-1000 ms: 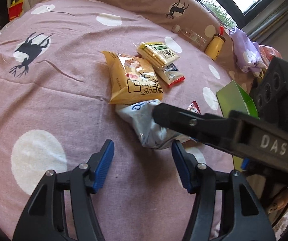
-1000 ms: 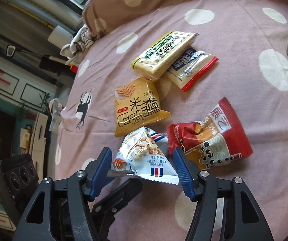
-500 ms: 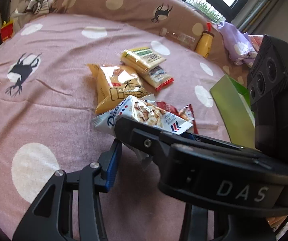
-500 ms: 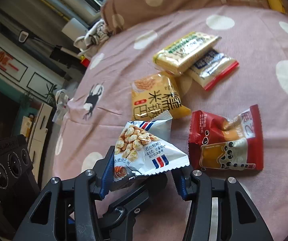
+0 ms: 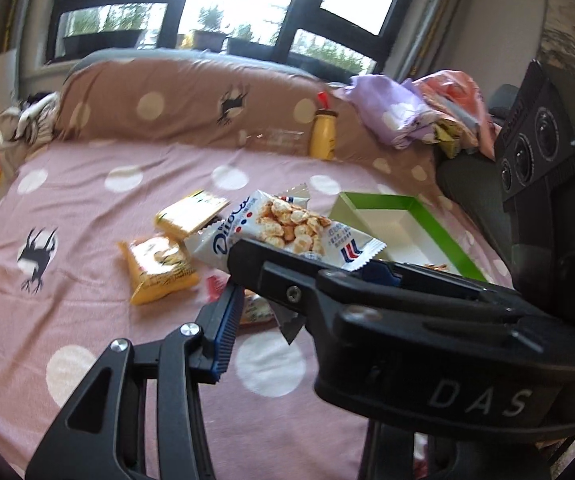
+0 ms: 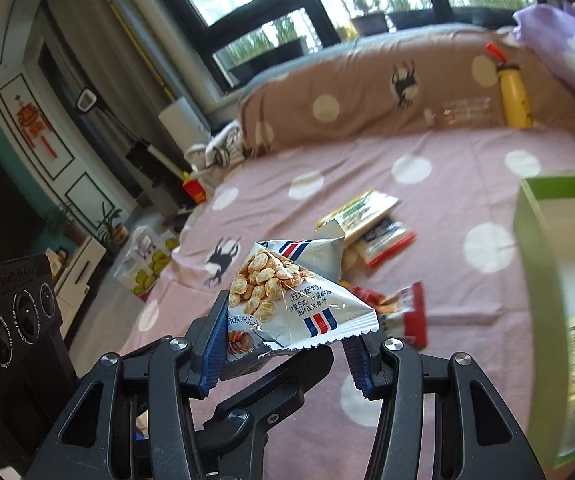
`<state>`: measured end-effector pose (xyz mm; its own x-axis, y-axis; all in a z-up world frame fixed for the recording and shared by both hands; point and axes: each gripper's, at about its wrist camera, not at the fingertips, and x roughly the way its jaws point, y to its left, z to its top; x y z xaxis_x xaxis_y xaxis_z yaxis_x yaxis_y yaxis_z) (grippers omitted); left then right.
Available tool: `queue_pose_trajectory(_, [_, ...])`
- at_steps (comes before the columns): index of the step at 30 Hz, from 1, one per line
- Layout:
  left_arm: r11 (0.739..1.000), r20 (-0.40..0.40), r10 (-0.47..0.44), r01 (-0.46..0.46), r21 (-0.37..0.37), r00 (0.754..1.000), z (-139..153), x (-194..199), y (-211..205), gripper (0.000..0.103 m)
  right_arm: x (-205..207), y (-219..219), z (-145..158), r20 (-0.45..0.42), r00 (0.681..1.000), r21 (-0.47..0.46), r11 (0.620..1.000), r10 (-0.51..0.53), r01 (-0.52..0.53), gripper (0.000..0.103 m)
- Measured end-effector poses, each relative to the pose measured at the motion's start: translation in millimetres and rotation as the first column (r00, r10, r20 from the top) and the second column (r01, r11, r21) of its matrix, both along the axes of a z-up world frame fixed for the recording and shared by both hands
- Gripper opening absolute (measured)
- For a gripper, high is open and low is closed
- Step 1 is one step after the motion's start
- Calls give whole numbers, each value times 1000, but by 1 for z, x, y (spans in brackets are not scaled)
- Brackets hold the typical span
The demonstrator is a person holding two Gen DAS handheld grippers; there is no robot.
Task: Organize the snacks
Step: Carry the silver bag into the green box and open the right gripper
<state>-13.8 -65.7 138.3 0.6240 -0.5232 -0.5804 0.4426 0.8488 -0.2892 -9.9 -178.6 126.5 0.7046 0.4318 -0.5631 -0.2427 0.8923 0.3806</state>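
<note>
The silver snack packet [image 6: 287, 300] is gripped by the right claw [image 6: 283, 360] and, seemingly, the left claw [image 5: 287, 312], lifted clear above the bed [image 5: 87, 208]; it should be carried level to the green box [image 5: 399, 216] near the bed's right edge

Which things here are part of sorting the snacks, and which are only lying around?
Part of the job:
- white snack bag, gripped by right gripper and left gripper
- green box
- orange packet
- yellow cracker pack
- red packet

Lying about:
- yellow bottle
- purple cloth
- pillow
</note>
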Motion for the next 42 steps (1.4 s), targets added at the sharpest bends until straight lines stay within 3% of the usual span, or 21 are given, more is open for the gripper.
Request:
queue_pose_trajectory(5, [996,59,-89,88,12,994,22,-5,-42,42,-16,-45,21,55,995,29,997,-78,77,54])
queue_pose_trajectory(12, [972,54,-234,234,18,971,25,6,-108,42,-24,-116,23,34,976,89,973,-215,211,54])
queue_pose_trajectory(24, [920,-102,-383,389,48,918,-11,33,-205,42,-12,-205,-20,-148,906,164,893,-397,419,54])
queue_pose_trajectory(29, [908,-195,-408,419,15,892,-31,43,-225,42,-5,-222,-39,-232,866,137,866,-444,480,54])
queue_pose_trajectory(36, [905,-239,-416,426,-11,877,-40,46,-233,43,-5,-226,-43,-258,824,70,841,-504,537,54])
queue_pose_trajectory(38, [905,-241,-415,425,-11,878,-38,44,-231,48,-8,-226,-40,-245,806,31,826,-539,562,54])
queue_pose_trajectory(40, [912,-224,-399,409,1,889,-34,42,-224,62,-11,-228,-36,-233,791,17,811,-566,585,55])
queue_pose_trajectory(42, [917,-215,-391,399,-10,895,-30,42,-214,73,-16,-230,-32,-212,789,41,802,-576,596,64])
